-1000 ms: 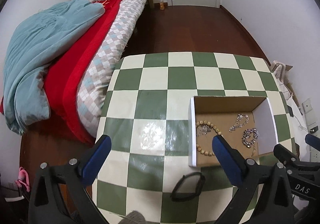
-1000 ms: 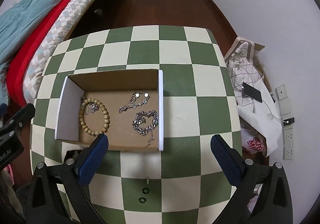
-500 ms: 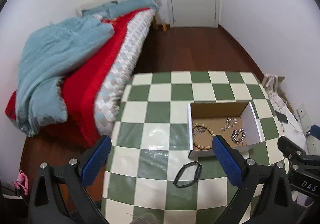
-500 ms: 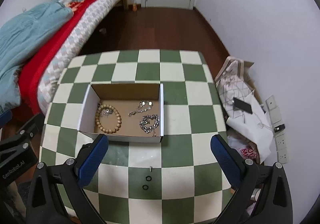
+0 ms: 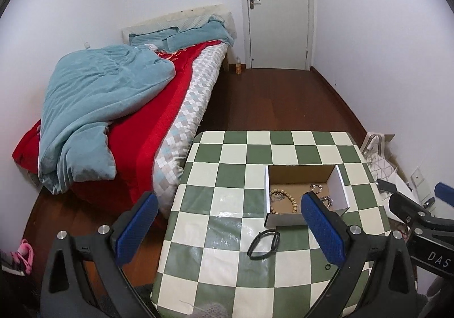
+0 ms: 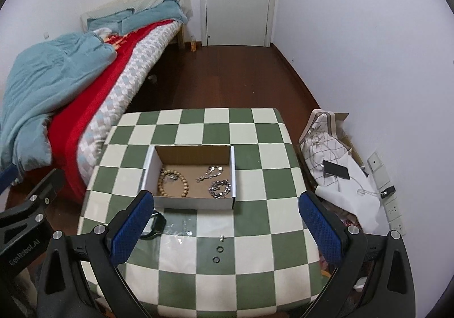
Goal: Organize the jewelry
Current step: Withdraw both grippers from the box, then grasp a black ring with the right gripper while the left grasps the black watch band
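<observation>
Both grippers up high over the checkered table [image 6: 278, 215], nothing in either one. Left gripper [image 5: 227, 228] with jaws wide apart, blue pads [image 5: 320, 228] well clear of everything. Right gripper [image 6: 225, 228] same deal, jaws spread wide and empty.

Open cardboard box [image 6: 193, 203] sitting around the middle of the table. Inside: wooden bead bracelet [image 6: 172, 183] on the left side of the box floor, thin silver chain [image 6: 209, 173] toward the back right, chunkier silver chain [image 6: 219, 189] in the front right corner, close to the box wall. Some small silvery bit lying inside the bead loop, too small to make out.

Outside the box, in front of it on the tablecloth: black band bracelet [image 5: 264, 244] lying flat just off the box's front left corner, partly hidden behind the right gripper's left finger in the right wrist view. Further right, two small dark rings [image 6: 218, 254] one behind the other, plus a tiny metal piece [image 6: 221, 238] just beyond them, near each other but not touching.

Bed with red and teal bedding [image 5: 113, 108] beside the table. Phone [image 6: 336, 169] on a pile of white stuff on the floor at the right.
</observation>
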### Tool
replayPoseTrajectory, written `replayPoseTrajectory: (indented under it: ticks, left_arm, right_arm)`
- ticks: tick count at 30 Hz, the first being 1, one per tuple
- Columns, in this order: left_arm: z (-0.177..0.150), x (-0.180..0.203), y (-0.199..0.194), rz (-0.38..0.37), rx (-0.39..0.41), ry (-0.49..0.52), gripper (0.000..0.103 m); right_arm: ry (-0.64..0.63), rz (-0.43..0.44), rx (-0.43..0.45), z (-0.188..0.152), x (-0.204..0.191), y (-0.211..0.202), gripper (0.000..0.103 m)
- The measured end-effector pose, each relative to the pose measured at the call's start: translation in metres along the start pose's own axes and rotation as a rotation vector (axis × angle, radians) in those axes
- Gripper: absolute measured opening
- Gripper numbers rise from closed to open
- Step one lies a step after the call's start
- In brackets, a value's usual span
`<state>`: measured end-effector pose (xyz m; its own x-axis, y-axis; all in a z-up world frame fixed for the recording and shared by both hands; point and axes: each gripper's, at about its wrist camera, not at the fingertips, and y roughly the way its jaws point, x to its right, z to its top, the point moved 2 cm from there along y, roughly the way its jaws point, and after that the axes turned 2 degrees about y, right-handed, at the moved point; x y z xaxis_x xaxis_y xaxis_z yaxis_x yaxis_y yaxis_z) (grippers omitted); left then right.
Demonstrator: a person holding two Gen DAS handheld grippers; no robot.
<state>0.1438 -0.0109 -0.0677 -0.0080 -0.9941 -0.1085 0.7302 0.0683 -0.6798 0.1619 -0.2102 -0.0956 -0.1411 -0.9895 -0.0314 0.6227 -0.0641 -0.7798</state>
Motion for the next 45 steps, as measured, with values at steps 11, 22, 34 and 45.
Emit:
replayPoseTrajectory:
  ticks: [11, 22, 34, 45]
  left_arm:
    - [-0.060, -0.017, 0.058, 0.207, -0.139, 0.042, 0.103]
    - [-0.104, -0.013, 0.122, 0.275, -0.298, 0.108, 0.103]
    - [-0.113, 0.015, 0.149, 0.173, -0.348, 0.158, 0.103]
    - [-0.116, 0.084, 0.171, 0.062, -0.352, 0.345, 0.099]
  right_arm:
    - [0.162, 0.061, -0.167, -0.063, 0.040, 0.057, 0.067]
    - [0.203, 0.127, -0.343, -0.136, 0.035, 0.175, 0.049]
    - [0.089, 0.057, -0.304, -0.149, -0.001, 0.199, 0.012]
    - [0.108, 0.027, -0.304, -0.150, 0.016, 0.195, 0.010]
